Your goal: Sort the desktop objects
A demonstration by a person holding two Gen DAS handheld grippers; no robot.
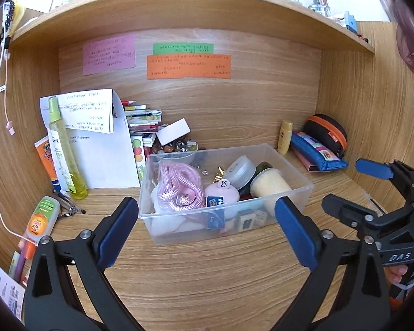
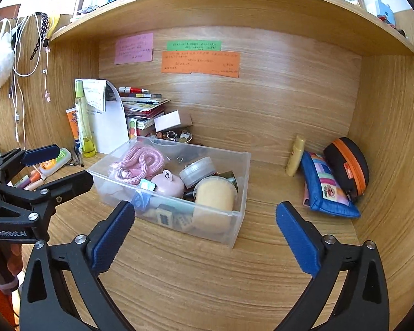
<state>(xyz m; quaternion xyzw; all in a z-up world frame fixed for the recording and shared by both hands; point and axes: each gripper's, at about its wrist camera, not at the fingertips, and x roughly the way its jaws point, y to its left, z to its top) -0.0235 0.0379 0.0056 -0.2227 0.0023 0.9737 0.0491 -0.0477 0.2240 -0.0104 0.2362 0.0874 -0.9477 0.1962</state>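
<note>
A clear plastic box (image 1: 295, 165) stands mid-desk, holding a pink cord (image 1: 179, 190), a pink round case (image 1: 222, 191), a grey jar (image 1: 241, 171), a yellow-lidded jar (image 1: 270, 186) and small tiles. It also shows in the right wrist view (image 2: 241, 176). My left gripper (image 1: 207, 229) is open and empty just in front of the box. My right gripper (image 2: 205, 234) is open and empty in front of the box's right corner; it shows at the right in the left wrist view (image 1: 347, 182).
A blue pouch (image 2: 325, 187), a black-orange case (image 2: 347, 162) and a small yellow bottle (image 2: 295, 154) lie at the right wall. Papers (image 1: 96, 143), a green spray bottle (image 1: 63, 143), tubes and pens crowd the left. A book stack (image 1: 143, 121) and beads sit behind the box.
</note>
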